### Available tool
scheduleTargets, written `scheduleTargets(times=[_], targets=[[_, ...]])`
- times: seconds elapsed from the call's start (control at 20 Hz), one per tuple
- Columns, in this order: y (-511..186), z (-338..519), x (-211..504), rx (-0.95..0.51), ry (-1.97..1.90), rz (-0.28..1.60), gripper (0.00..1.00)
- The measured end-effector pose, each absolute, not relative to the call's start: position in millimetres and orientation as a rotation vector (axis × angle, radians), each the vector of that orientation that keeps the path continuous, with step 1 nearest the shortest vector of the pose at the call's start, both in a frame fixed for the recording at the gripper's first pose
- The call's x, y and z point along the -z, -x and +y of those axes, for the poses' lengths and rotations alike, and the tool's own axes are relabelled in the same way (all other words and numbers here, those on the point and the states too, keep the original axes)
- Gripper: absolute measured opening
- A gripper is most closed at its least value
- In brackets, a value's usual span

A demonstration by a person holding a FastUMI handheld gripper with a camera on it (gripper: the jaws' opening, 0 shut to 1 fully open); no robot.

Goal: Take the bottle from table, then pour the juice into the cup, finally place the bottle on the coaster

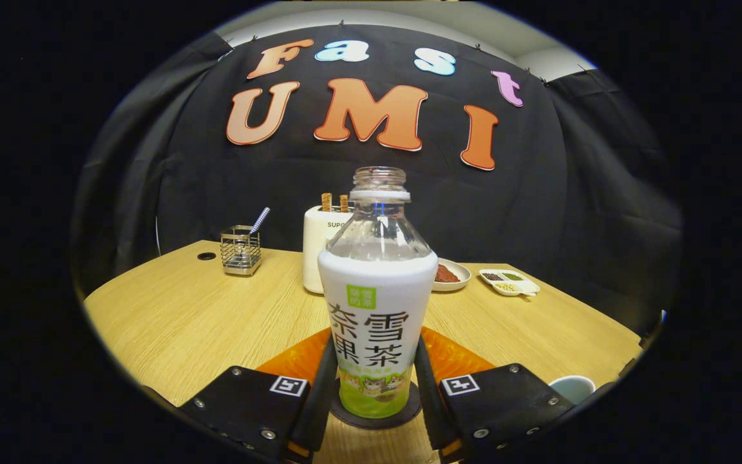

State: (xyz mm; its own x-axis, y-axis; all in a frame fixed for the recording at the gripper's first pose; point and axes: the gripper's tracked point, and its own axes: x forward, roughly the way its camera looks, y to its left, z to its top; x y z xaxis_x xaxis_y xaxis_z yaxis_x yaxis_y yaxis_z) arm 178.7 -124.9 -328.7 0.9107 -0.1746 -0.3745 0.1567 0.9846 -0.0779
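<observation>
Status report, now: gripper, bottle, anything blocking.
Gripper fingers flank the bottle, contact unclear. Bottle upright, uncapped, standing on the coaster. Cup off to the right. Nothing in the way.

wall: black cloth [538, 212], far beyond fingers | ceiling strip [409, 16] pale above cloth | table [178, 316]: light wood, runs fwd from fingers | light: warm, even
</observation>
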Motion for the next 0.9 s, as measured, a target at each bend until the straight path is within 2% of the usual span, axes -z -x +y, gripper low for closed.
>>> scheduleTargets(times=[0.25, 0.4, 0.5, 0.9], targets=[[-174.8, -126.4, 325.1, 0.195, -0.007, 0.385, 0.69], [-169.4, -125.1, 310.3, 0.177, -0.049, 0.348, 0.89], [-162.4, -123.9, 296.8, 0.168, -0.072, 0.317, 0.96], [-122.5, -107.8, 213.4, 0.118, -0.149, 0.184, 0.97]])
